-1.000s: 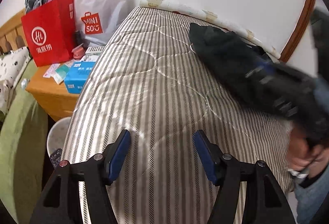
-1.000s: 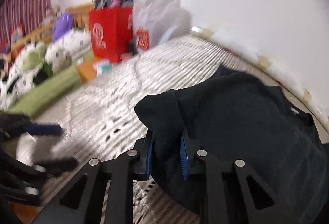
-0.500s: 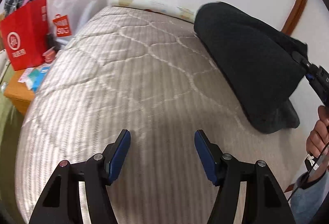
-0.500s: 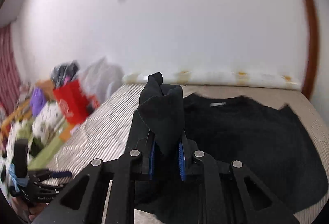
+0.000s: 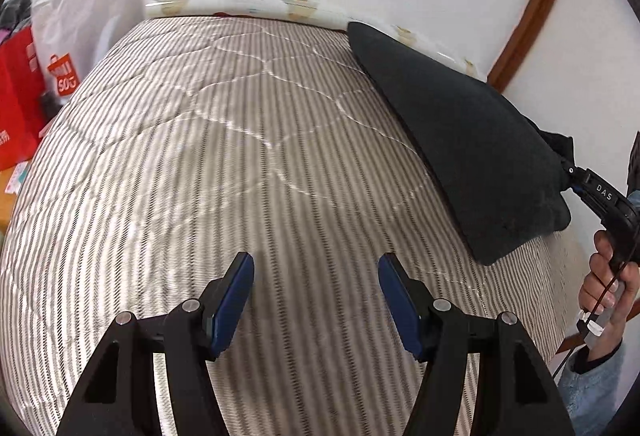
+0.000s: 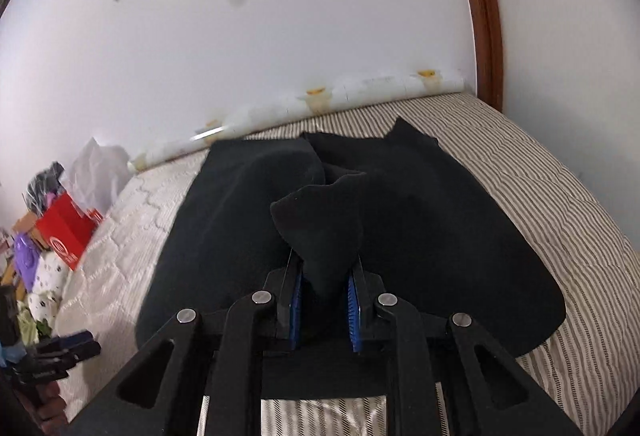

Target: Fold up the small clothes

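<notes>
2 grippers are over the striped quilted bedspread [image 5: 224, 139]. The right gripper [image 6: 325, 300] is clamped on a bunched fold of a black garment [image 6: 420, 228]: the cloth rises as a peak from between its blue pads [image 6: 297, 306] and falls away ahead of the fingertips, where the rest of the garment lies spread on the bed toward the white wall [image 6: 280, 15]. This gripper tilts downward at the bed. In the left wrist view it enters from the right edge, its black handle wrapped by the person's right hand [image 5: 608, 284] with a denim cuff below, and the garment slopes from its tip down onto the bedspread.

The left gripper [image 5: 316, 300] is angled steeply at bare bedspread, its 2 blue-padded fingers [image 5: 234, 300] spread apart with only striped fabric between and ahead of them. The garment sits well beyond and to the right of its right finger. Far off its left finger stand a red paper bag [image 5: 16, 91] and a white shopping bag [image 5: 84, 23].
</notes>
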A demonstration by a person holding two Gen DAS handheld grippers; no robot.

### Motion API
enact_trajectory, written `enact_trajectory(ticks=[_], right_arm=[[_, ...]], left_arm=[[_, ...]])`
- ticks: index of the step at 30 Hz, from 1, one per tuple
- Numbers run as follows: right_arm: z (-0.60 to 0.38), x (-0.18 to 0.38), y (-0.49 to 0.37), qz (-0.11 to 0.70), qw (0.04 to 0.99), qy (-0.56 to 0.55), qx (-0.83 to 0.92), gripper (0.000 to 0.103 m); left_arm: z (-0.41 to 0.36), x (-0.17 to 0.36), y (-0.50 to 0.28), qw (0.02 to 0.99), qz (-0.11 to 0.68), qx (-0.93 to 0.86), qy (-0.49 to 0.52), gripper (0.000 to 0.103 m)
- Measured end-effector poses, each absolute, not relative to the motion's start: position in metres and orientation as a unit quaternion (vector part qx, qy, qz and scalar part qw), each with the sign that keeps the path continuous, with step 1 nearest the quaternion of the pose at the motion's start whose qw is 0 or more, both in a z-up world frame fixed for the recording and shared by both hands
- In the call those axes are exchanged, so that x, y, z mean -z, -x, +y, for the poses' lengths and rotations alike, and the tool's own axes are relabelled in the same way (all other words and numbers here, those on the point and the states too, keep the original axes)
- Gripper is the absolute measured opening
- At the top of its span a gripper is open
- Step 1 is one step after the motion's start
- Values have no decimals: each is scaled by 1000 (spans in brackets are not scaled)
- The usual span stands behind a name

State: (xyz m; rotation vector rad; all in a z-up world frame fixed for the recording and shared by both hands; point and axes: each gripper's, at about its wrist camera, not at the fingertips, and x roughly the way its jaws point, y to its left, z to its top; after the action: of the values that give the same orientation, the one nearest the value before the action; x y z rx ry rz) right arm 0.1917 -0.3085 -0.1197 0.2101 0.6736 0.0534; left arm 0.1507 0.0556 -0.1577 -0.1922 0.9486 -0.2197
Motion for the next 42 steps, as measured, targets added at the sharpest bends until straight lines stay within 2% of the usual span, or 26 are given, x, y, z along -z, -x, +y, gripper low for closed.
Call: enact_trajectory(ticks=[42], right_arm=[[-248, 111, -175, 316, 947, 50, 37, 18]], left_arm=[[-13, 161, -160, 864, 481, 144, 43, 62]])
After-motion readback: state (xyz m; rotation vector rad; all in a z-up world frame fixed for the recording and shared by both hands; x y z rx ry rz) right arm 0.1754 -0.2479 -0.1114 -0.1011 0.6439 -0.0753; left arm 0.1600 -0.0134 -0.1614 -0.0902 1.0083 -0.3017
